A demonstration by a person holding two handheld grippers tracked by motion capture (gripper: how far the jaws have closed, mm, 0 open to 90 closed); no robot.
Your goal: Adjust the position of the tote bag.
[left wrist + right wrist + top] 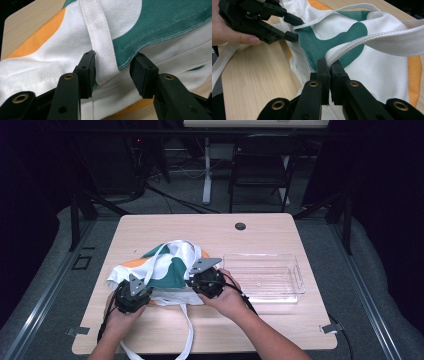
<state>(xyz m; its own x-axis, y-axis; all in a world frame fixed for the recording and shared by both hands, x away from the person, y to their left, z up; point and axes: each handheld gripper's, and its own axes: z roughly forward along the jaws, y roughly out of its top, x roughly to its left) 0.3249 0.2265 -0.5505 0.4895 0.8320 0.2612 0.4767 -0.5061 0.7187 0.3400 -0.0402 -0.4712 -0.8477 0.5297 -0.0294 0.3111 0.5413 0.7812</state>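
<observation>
A white cloth bag [165, 265] with green and orange patches lies crumpled on the wooden table [200, 227], left of centre. My left gripper [145, 287] is at the bag's near left edge. It is open [115, 65], its jaws standing either side of a white strap [100, 37] and the green hem. At the bag's near right side, my right gripper [192, 280] is shut [329, 65] on a thick white strap [372, 42] where it meets the bag's rim. The right gripper view also shows the left gripper [294, 28], open, at the hem.
A clear plastic bin [265, 277] stands on the table just right of the bag and my right hand. Another white strap [189, 330] hangs over the table's front edge. A dark chair [260, 165] stands beyond the table.
</observation>
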